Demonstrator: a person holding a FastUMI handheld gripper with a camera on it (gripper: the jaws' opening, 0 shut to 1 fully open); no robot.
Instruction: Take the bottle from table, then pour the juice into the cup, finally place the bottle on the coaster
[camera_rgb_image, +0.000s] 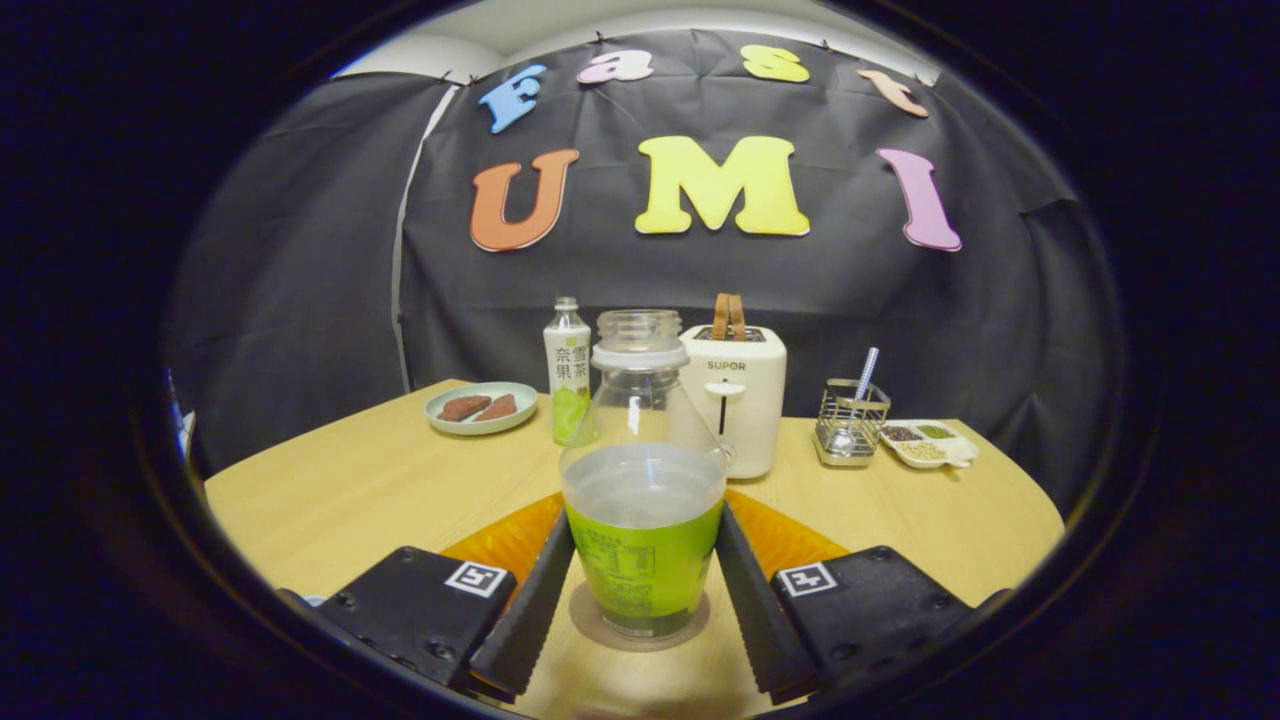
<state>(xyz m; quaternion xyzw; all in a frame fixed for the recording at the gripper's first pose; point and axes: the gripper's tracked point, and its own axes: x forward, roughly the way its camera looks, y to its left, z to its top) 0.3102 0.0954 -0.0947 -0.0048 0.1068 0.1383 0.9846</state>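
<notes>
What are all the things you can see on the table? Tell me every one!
bottle: one, clear with green label, no cap, between the fingers, standing on the coaster
coaster: one, tan, round, under that bottle
tea bottle: one, green and white, capped, beyond, beside the toaster
plate: one, pale green, holding two brown pieces, next to the tea bottle
toaster: one, cream, behind the open bottle
wire holder: one, silver, with a utensil, past the toaster
snack tray: one, white, divided, beside the holder
table: one, light wood
gripper: one, fingers flanking the bottle's sides
</notes>
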